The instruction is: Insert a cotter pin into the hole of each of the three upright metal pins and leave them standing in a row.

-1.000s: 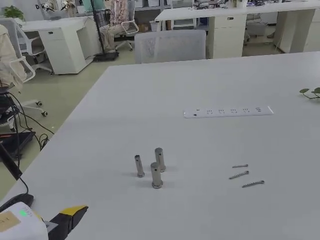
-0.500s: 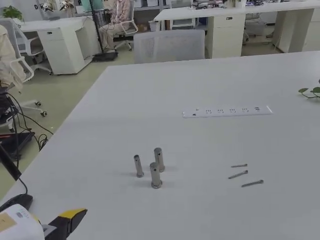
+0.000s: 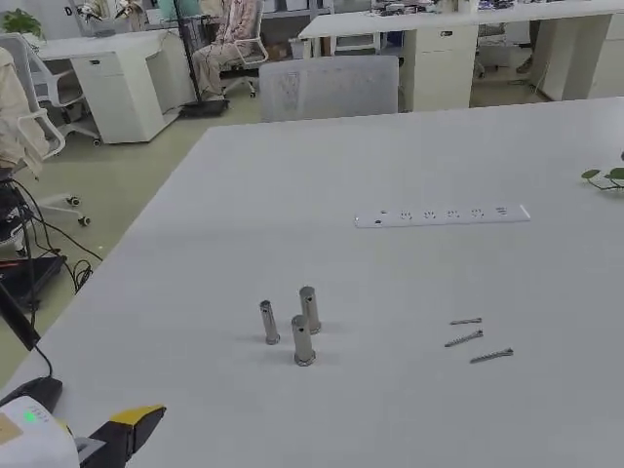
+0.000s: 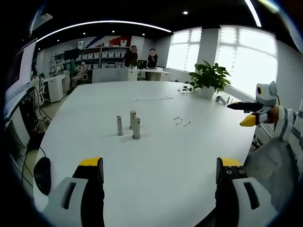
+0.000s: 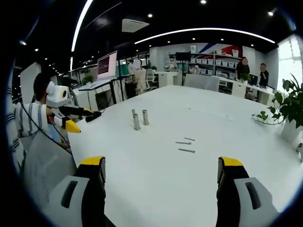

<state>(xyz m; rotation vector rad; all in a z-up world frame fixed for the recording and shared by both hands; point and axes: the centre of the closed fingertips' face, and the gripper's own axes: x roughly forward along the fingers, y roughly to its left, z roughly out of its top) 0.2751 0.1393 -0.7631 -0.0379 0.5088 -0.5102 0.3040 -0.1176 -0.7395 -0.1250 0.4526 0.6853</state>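
Wide open over a white table [image 3: 409, 146], nothing between the jaws: the yellow-tipped left gripper [image 4: 160, 165], at 7 o'clock in the head view. Equally wide and empty at the table's near edge: the right gripper [image 5: 161, 163], seen at 3 o'clock in the left gripper view, held in the air beside a striped sleeve [image 4: 289, 127].

Standing upright in a tight triangle rather than a row: 3 metal pins [image 3: 302, 341], at 6 o'clock of the table's middle in the head view. Within the cluster, 1 at 9 o'clock, 1 at 12 and 1 at 6, the last 2 just beside each other.

Lying flat on the bare top at 3 o'clock of that cluster, well apart from it: 3 cotter pins [image 3: 464, 338], roughly parallel, ranged from 12 to 6.

Farther back, at 12 o'clock of the cotter pins: a white power strip [image 3: 444, 215].

Near the table's far side at 1 o'clock in the left gripper view: a pale pot [image 4: 207, 92] holding a leafy green plant [image 4: 209, 75].

At the far edge in the head view: a grey office chair [image 3: 331, 88], and beyond it a seated person [image 3: 226, 44].
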